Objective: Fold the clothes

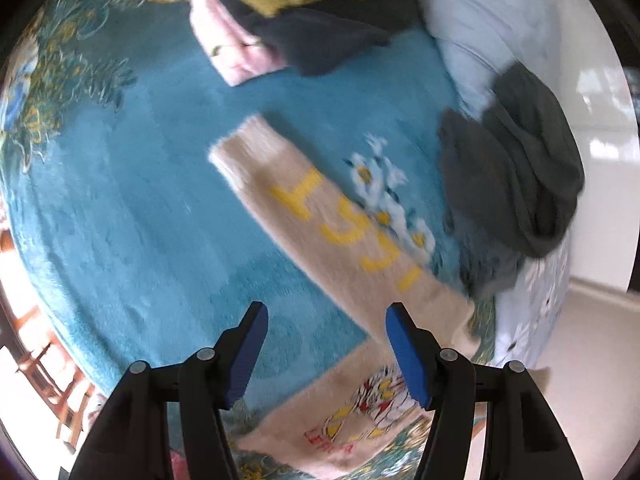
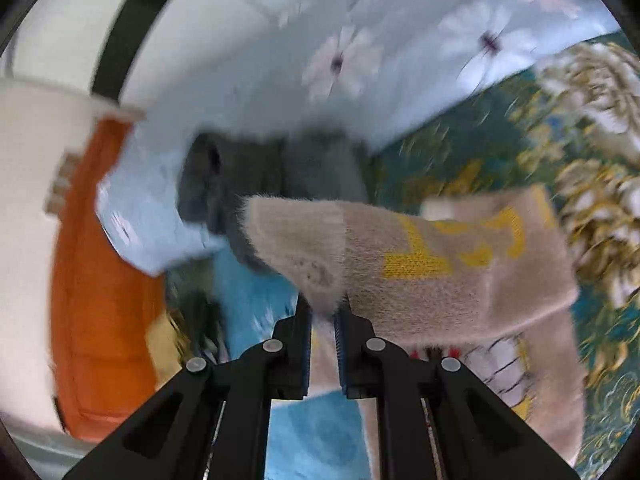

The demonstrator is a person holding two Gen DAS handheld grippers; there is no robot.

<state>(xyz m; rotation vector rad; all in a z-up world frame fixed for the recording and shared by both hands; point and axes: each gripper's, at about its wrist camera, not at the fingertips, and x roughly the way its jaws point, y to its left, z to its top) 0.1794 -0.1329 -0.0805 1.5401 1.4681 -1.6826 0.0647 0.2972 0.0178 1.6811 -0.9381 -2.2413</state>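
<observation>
grey garment (image 1: 516, 176) beside beige sweater (image 1: 320, 224) on teal rug (image 1: 140, 220)

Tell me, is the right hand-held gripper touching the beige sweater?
Touching. In the right wrist view, the right hand-held gripper is pinched shut on the fuzzy edge of the beige sweater.

We see bright, soft daylight and no hard shadows. Both fisheye views smear with motion blur, and their edges bend into black corners.
</observation>
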